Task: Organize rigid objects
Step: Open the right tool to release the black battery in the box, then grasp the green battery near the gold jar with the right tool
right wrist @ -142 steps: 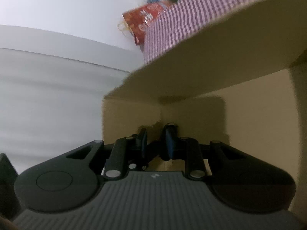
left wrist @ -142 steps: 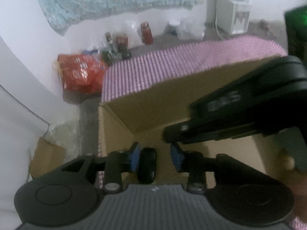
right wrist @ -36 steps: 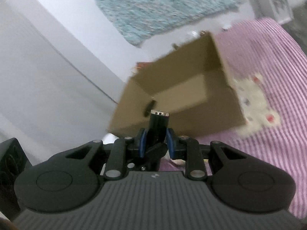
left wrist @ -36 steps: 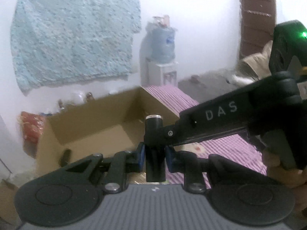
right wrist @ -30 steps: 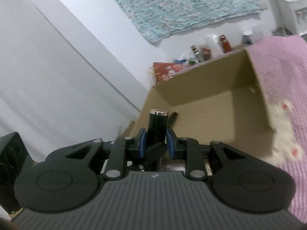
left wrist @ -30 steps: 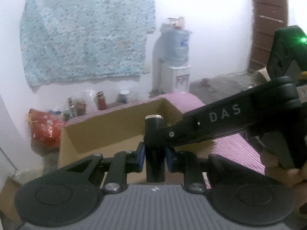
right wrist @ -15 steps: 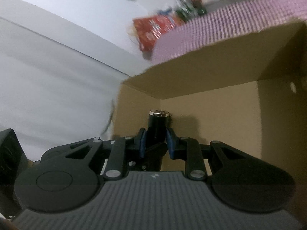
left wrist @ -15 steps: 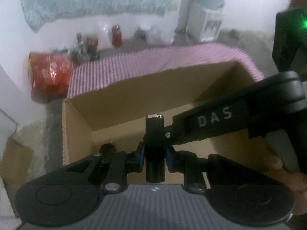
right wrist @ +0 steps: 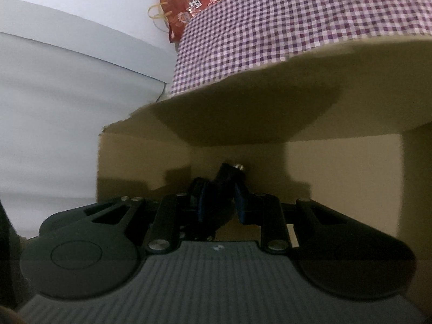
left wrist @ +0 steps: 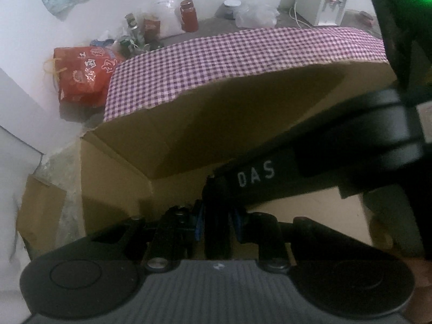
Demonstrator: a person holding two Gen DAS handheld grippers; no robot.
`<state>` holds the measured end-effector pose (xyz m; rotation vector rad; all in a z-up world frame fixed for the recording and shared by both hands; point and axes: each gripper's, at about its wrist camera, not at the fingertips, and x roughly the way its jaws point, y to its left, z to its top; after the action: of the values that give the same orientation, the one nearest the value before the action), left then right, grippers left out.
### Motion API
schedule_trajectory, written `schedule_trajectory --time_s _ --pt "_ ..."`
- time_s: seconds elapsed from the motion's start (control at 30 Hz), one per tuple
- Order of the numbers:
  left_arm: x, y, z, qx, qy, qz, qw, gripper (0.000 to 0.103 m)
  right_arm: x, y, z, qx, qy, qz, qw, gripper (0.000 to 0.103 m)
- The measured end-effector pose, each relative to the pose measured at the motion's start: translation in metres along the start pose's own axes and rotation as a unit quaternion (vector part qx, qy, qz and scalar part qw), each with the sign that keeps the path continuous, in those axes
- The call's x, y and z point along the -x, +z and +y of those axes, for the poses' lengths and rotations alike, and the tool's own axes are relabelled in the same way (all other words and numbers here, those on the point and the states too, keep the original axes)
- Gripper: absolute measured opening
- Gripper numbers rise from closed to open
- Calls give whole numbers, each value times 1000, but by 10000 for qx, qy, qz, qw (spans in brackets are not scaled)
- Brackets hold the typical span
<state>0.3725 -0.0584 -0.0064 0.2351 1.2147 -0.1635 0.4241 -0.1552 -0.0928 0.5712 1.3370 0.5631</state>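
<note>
White walls close off the room beyond our tongs, with a red bag [left wrist: 83,78] and a row of jars [left wrist: 189,14] on the floor at their foot, well past the far side of the box. Nearer, a purple checked cloth [left wrist: 243,54] covers the surface that carries the cardboard box [left wrist: 113,178], whose open mouth now surrounds both pairs of tongs, its far wall rising straight ahead of them.

We have the left tongs [left wrist: 217,220] clenched on 1 black cylinder [left wrist: 217,232], blue pads pressing its sides. Its long axis runs forward along the fingers, its far end aimed steeply down toward the box floor. The right tongs [right wrist: 220,202] are clamped on a 2nd black cylinder [right wrist: 224,186], which leans forward and a little to the right, its metal-capped tip pointing at the far wall near the left corner. From the left view, the right tool's arm crosses just in front of our left fingers.

We judge the carrying nearly finished: both cylinders are inside the box but not yet set down. What is left is to lower them to the floor and let go. Other contents of the box are hidden from us.
</note>
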Motion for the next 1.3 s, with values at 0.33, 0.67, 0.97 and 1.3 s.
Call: schedule_trajectory --time_s 0.33,0.67,0.97,1.3 --pt "29 -1 -5 -101 -73 -411 9991 42 46 -22 -10 -66 150 -379 9991 30" --pt "122 -37 -15 -301 -282 -1224 9916 60 168 -84 4 396 528 -1442 9874 31" --pt "204 -115 -46 -490 -649 -2083 9747 87 283 -207 -16 870 936 -2485 9602 33" --pt "187 -218 -104 -242 -1265 -2518 9592 95 268 -324 -94 396 811 -2940 9515 37"
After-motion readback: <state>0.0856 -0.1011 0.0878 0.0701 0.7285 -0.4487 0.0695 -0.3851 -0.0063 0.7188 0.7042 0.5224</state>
